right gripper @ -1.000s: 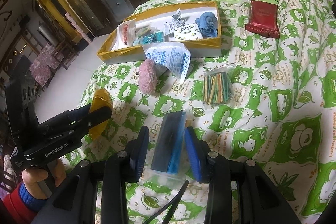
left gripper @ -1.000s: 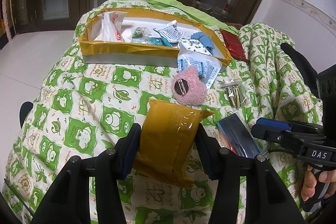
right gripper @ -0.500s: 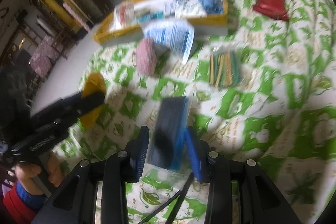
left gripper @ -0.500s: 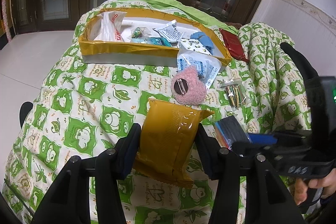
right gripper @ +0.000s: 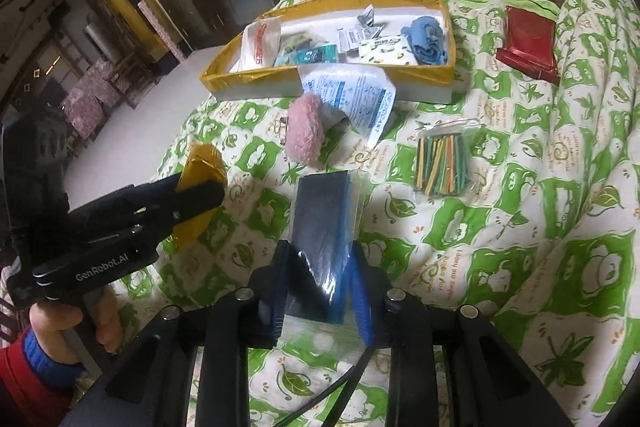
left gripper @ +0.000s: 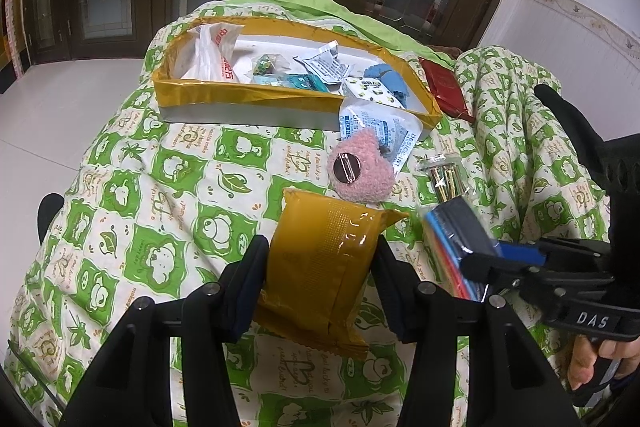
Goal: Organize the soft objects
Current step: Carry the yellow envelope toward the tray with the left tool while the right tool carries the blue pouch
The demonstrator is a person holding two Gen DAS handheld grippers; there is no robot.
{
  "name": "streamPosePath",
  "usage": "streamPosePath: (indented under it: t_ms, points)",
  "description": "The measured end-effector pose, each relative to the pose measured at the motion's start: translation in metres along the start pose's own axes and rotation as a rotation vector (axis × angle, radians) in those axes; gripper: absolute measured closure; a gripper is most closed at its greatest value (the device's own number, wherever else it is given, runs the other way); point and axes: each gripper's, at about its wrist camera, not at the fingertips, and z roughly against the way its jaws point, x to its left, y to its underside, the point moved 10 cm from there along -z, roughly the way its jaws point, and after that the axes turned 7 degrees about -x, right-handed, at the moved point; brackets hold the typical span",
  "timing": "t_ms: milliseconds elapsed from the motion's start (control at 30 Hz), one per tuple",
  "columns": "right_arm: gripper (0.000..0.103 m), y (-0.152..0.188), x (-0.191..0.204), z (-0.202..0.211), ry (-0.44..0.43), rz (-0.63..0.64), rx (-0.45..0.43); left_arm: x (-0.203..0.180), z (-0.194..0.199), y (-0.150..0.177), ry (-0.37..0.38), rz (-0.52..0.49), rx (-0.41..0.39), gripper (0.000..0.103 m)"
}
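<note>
Now the left claw point(left gripper: 320, 267) grips the mustard-yellow foil pouch point(left gripper: 324, 259), while the right claw point(right gripper: 320, 267) is closing on the dark blue bagged pad point(right gripper: 322, 223). Best squeeze gently, lift, then carry ahead to the yellow-rimmed cardboard tray point(right gripper: 400, 83).

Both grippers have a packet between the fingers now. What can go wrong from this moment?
1. The right gripper is closing on the slippery clear-wrapped dark packet; it might squirt out.
2. The left gripper clamps only the yellow packet's middle; it may sag or slip.
3. The white sachet and pink plush lie before the box and could be knocked.
</note>
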Motion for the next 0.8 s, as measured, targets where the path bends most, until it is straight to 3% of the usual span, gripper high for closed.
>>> streamPosePath:
  t_ms: [800]
  points:
    - [0.073, -0.07, -0.006, 0.021, 0.014, 0.026, -0.069, 0.012, 0.003, -0.044, -0.019, 0.014, -0.053, 0.052]
